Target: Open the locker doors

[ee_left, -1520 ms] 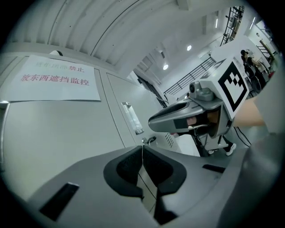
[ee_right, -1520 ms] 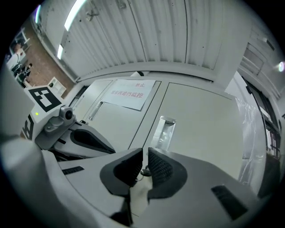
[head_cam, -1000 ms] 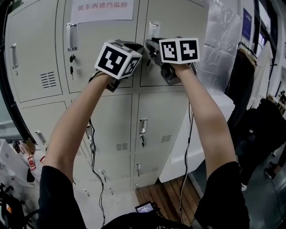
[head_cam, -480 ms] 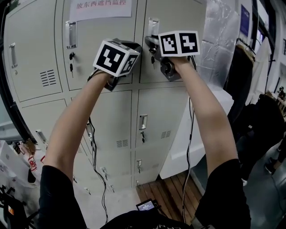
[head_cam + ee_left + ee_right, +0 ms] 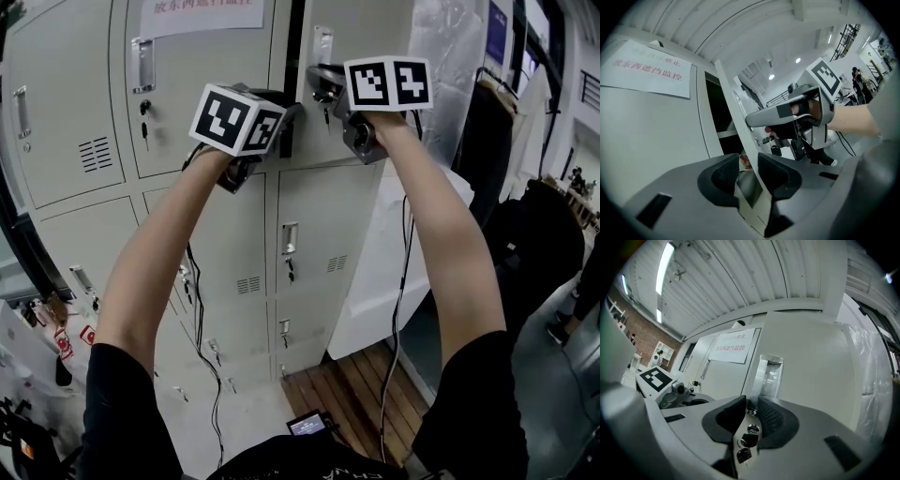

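Left gripper [image 5: 749,176]: fingers clenched on the free edge of the ajar door [image 5: 732,108]. Right gripper [image 5: 751,417]: fingers grasp the handle's [image 5: 768,376] lower end, key [image 5: 749,439] just below them.

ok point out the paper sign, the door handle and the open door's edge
paper sign [image 5: 647,63], left gripper view, middle of the sheet
door handle [image 5: 769,376], right gripper view, its metal recess
open door [image 5: 740,138], left gripper view, its edge above the jaws
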`<state>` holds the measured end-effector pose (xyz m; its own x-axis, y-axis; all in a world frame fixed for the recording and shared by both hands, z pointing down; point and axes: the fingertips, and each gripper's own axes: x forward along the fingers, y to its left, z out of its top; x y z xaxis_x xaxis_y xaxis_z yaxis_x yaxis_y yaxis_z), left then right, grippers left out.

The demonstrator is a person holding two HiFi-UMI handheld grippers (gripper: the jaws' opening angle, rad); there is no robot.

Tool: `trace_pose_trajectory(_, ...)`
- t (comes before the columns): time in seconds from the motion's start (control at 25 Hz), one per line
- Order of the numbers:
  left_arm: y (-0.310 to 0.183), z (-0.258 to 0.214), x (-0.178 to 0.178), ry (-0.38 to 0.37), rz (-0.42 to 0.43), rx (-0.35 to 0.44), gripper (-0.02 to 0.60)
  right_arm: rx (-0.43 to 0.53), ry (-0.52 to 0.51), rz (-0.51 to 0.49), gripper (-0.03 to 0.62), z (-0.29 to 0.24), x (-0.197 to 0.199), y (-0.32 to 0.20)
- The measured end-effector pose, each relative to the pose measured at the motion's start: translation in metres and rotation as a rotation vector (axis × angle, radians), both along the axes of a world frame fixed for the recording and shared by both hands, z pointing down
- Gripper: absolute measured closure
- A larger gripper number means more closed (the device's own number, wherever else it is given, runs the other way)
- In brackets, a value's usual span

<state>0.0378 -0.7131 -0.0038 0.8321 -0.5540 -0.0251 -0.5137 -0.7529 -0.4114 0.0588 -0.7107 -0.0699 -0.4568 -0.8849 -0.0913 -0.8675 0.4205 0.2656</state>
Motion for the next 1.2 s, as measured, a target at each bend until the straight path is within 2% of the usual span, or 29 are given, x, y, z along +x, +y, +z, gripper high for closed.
trace_pose_trajectory(0.12,0.013,0.01,0.006,-0.013,0.071,-0.031,0.463,0.009,0.022,0.032,0.504,0.001,0.006,0.013)
trace_pose_trajectory(0.32,0.033,0.015,0.015,0.014,0.157,-0.071,0.463,0.017,0.033,0.083,0.507,0.003,0.013,0.031)
trace_pose_trajectory(0.48,0.048,0.024,0.024,-0.04,0.162,-0.024,0.463,0.03,0.058,0.147,0.508,0.007,0.017,0.044)
trace_pose_trajectory(0.56,0.054,0.025,0.028,-0.039,0.165,-0.009,0.463,0.034,0.063,0.172,0.508,0.008,0.019,0.052)
trace_pose_trajectory(0.68,0.067,0.025,0.033,-0.023,0.211,-0.031,0.463,0.035,0.076,0.207,0.508,0.012,0.026,0.066)
trace_pose_trajectory(0.84,0.08,0.036,0.044,-0.053,0.249,-0.038,0.465,0.028,0.104,0.25,0.507,0.024,0.035,0.088)
trace_pose_trajectory(0.96,0.088,0.043,0.052,-0.043,0.283,-0.056,0.465,0.019,0.123,0.28,0.508,0.033,0.038,0.101)
trace_pose_trajectory(1.2,0.112,0.066,0.078,-0.072,0.357,-0.077,0.465,-0.024,0.095,0.327,0.507,0.055,0.053,0.133)
